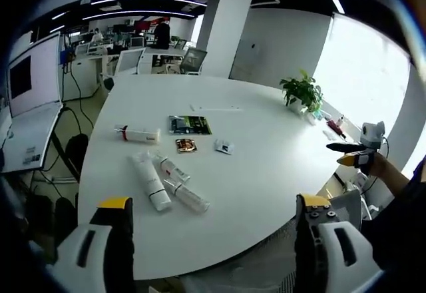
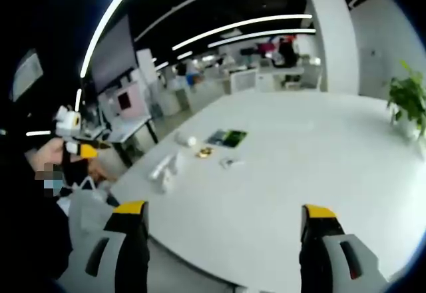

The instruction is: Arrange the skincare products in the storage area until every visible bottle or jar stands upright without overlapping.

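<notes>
Left gripper view is held back from a large white worktop (image 1: 266, 166), and the left tool (image 1: 216, 206) is seen with its two yellow-tipped jaws spread wide, nothing between them. On the near left part of the worktop the skincare products are laid flat: a white tube (image 1: 150, 181) lies lengthwise, a small bottle (image 1: 173, 168) lies just beside it, and a clear bottle (image 1: 187, 196) lies close by, nearer the edge. Farther back a white tube with a red cap (image 1: 138, 134) lies on its side, well apart from the other three. Behind these a dark green leaflet (image 1: 190, 125), a small gold sachet (image 1: 186, 146) and a small white sachet (image 1: 224, 148) are seen flat on the surface. A potted plant (image 1: 303, 93) stands at the far right edge. At the right side of this view the right tool (image 1: 349, 153) is seen in a hand, off the edge of the worktop; how its jaws stand cannot be told there. In the right gripper view the right tool (image 2: 223, 216) is shown with its jaws wide apart and empty, the products appearing as a blurred pale cluster (image 2: 166, 166) near the left edge of the worktop.
</notes>
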`<action>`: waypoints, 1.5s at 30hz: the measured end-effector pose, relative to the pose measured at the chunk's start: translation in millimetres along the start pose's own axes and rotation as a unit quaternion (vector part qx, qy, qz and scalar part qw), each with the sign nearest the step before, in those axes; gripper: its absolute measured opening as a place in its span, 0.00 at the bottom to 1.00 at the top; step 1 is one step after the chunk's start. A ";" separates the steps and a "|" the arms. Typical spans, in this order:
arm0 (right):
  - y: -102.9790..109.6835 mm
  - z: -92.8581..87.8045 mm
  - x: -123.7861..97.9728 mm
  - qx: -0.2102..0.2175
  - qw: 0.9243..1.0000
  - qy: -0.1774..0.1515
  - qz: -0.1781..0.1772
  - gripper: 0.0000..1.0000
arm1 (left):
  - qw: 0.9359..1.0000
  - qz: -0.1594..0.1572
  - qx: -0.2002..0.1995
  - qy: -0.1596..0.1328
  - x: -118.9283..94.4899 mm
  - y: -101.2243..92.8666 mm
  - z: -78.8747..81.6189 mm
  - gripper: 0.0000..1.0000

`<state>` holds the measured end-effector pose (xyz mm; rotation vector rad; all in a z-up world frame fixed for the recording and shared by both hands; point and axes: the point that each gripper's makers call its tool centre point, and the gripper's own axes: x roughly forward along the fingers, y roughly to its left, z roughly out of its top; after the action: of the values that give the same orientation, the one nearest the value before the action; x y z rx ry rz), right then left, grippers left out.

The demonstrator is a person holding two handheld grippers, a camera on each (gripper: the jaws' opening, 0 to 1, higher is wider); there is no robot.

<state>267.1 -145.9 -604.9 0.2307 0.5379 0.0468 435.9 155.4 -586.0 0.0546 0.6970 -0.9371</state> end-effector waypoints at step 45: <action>4.0 -3.0 21.7 0.014 1.000 0.017 0.005 0.96 | 0.999 -0.001 -0.030 0.028 15.6 15.1 -15.8 0.92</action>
<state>284.3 -139.1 -617.4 0.2610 0.5710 0.0536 445.1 158.6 -611.0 0.0279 0.7761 -0.9181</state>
